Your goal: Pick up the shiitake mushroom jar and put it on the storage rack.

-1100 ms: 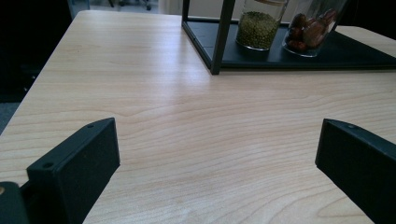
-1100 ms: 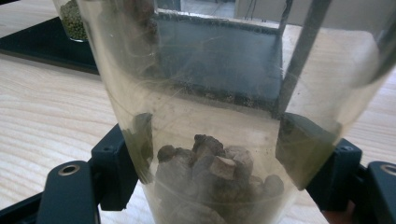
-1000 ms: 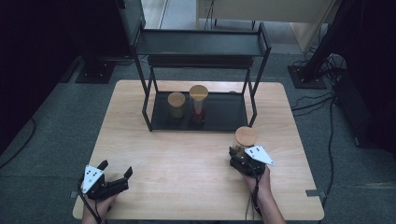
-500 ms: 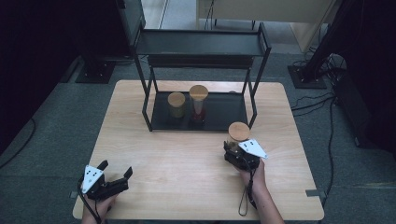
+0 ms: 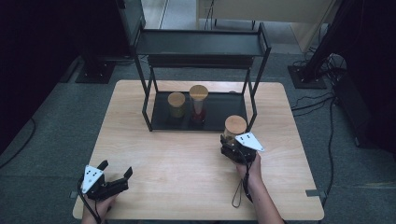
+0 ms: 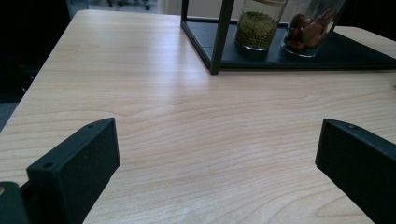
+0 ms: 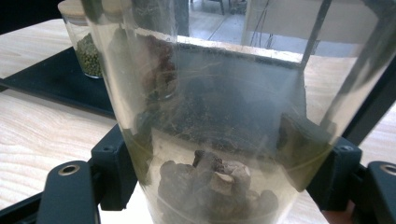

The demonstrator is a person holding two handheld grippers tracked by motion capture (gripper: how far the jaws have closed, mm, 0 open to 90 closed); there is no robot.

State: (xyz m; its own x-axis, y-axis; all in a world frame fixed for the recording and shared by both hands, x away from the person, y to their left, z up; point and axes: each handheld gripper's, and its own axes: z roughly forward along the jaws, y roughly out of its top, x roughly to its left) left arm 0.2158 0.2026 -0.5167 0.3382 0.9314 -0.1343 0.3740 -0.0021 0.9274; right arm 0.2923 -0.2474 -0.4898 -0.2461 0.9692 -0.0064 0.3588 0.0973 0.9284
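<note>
Right gripper point(image 5: 232, 143) fingers clamp a clear cork-lidded glass jar point(image 5: 234, 128) beside the black metal rack point(image 5: 201, 44); left gripper point(image 5: 115, 173) fingers gape empty near the tabletop's point(image 5: 187, 158) front left corner.

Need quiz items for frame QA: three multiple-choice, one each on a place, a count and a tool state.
1. Where is the green-bean jar?
A. on the rack's bottom tray
B. on the rack's top shelf
C. on the floor

2. How many jars have wooden lids?
A. one
B. three
C. five

3. What is the state of the right tool?
A. wide open over bare table
B. lying on the top shelf
C. shut on a jar

Answers: 1 A, it stands on the rack's black tray beside the red-fruit jar. 2 B, two on the tray plus the held jar. 3 C, its jaws press the glass on both sides.
</note>
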